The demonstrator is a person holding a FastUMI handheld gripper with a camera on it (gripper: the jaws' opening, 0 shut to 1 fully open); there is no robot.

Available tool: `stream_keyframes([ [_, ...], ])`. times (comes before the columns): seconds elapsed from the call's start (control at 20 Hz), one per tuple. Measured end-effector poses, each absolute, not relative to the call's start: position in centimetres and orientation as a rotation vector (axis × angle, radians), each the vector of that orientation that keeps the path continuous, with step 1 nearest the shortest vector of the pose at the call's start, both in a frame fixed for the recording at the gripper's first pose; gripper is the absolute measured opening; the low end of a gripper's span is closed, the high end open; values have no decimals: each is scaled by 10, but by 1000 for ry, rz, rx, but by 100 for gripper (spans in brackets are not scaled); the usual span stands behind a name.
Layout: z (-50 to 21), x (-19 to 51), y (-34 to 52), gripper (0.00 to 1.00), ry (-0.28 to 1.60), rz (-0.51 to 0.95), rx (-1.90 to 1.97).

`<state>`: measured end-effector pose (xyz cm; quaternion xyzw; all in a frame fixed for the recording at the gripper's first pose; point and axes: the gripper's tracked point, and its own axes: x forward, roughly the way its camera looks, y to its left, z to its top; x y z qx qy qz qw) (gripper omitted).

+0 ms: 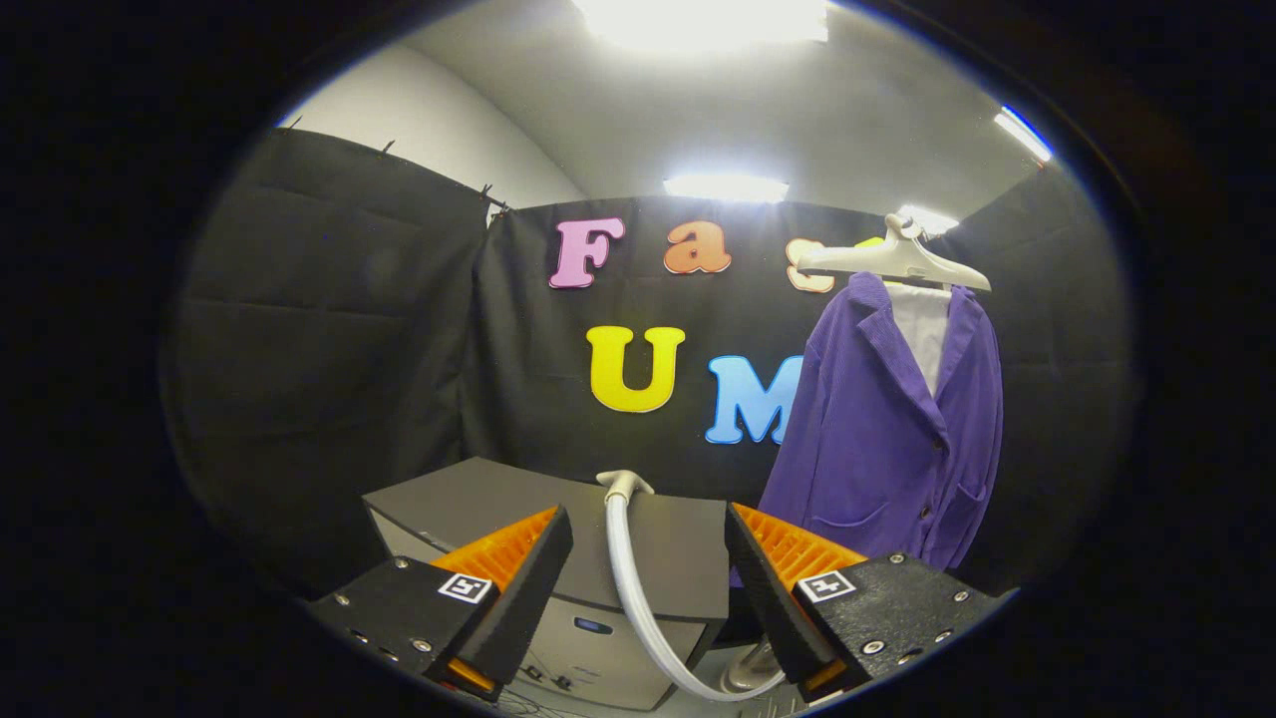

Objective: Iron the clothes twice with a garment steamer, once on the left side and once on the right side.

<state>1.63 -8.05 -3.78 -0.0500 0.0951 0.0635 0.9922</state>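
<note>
Hovering with fingers spread wide and empty, gripper (648, 588) should settle squarely on the steamer (623, 486) at the hose (638, 598) top before approaching far-right purple jacket (887, 439).

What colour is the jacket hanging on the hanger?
Purple jacket, over a white inner garment; clearest in the gripper view, beyond the open hand-held gripper.

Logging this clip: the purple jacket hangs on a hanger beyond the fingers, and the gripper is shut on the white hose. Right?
Not quite. In the gripper view the gripper is open; the white hose runs between its fingers untouched. The purple jacket does hang on the hanger beyond them.
</note>
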Motion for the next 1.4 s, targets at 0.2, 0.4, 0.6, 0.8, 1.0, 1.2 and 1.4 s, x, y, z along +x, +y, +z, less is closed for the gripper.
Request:
stream_keyframes([
  [0.2, -24, 73, -65, 94, 201, 69, -23],
  [0.4, -20, 129, -45, 94, 262, 6, -41],
  [0.6, -41, 184, -28, 94, 365, -40, -96],
  [0.8, -82, 231, -20, 94, 506, -70, -121],
  [1.0, -128, 268, -15, 94, 679, -86, -78],
  [1.2, -170, 283, -19, 94, 824, -120, -86],
  [1.4, -201, 294, -6, 94, 946, -73, 1],
])
